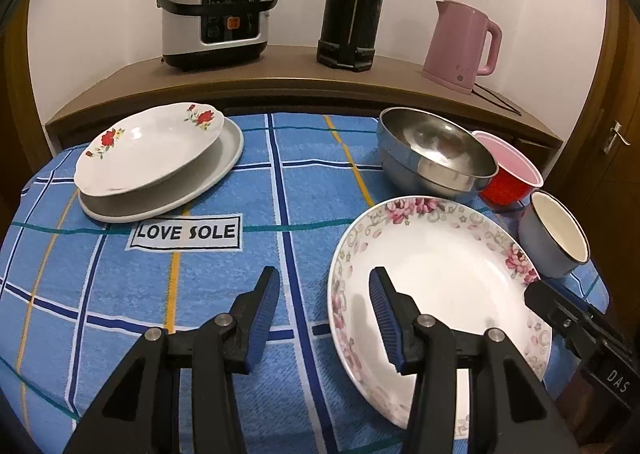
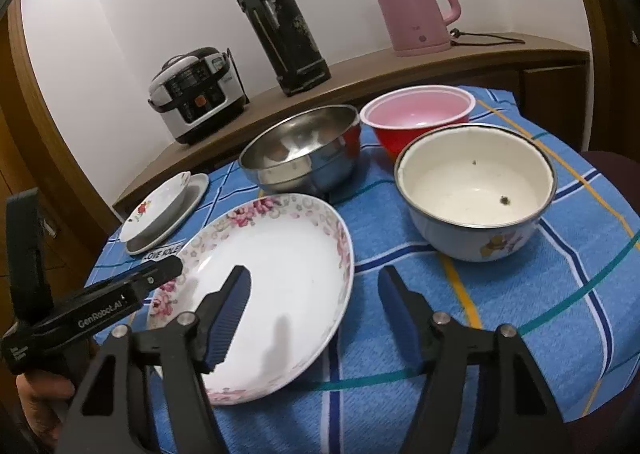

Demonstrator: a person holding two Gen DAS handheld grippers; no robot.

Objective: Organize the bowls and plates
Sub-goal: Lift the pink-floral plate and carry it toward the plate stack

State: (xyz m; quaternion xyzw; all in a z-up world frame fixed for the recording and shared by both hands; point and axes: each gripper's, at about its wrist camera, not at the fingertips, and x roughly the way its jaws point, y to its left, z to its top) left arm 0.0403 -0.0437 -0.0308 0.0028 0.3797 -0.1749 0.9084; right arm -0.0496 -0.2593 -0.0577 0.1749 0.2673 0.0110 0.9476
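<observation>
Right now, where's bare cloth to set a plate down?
Free: the middle strip between the plate stack and the steel bowl, down past the LOVE SOLE label. Also near right of the pink-floral plate, below the enamel bowl. Crowded: far right, where steel, red bowl and enamel cluster.

Both wrist views looked forward and down over the counter (image 1: 192,294) toward the back wall, close above the near edge. The left view sat left of the floral plate (image 1: 452,282), the right view right of it. Both showed the plate, the bowls and the shelf.
</observation>
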